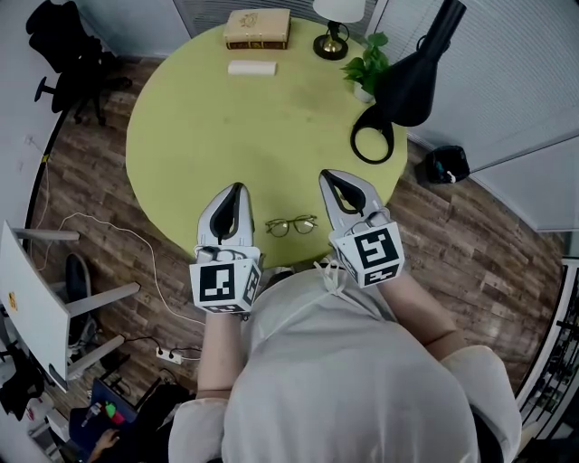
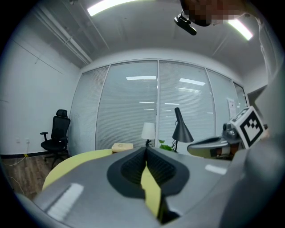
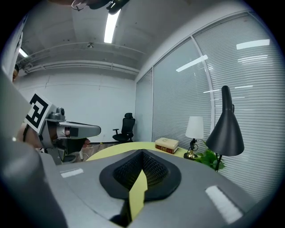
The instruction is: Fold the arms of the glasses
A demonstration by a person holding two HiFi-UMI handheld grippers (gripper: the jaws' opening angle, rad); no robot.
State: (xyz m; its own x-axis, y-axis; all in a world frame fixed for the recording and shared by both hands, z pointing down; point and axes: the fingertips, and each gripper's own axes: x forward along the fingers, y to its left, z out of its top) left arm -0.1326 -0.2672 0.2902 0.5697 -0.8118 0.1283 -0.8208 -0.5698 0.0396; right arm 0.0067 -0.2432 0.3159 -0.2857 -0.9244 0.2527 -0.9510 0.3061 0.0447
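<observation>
You held two grippers over the near edge of the one round table [image 1: 199, 136]. Your left gripper [image 1: 238, 187] and your right gripper [image 1: 327, 174] each had their jaws closed together with nothing between them. One pair of glasses [image 1: 290, 225] lay on the table at that near edge, between the two grippers and touching neither. Along the far edge stood one book [image 1: 258, 28], one white block [image 1: 251, 68] just in front of it, one small white-shaded lamp [image 1: 333, 36] and one potted plant [image 1: 366, 68]. Toward the right edge was one black desk lamp [image 1: 412, 81]. One office chair [image 1: 68, 45] stood on the floor beyond the table's far left edge
</observation>
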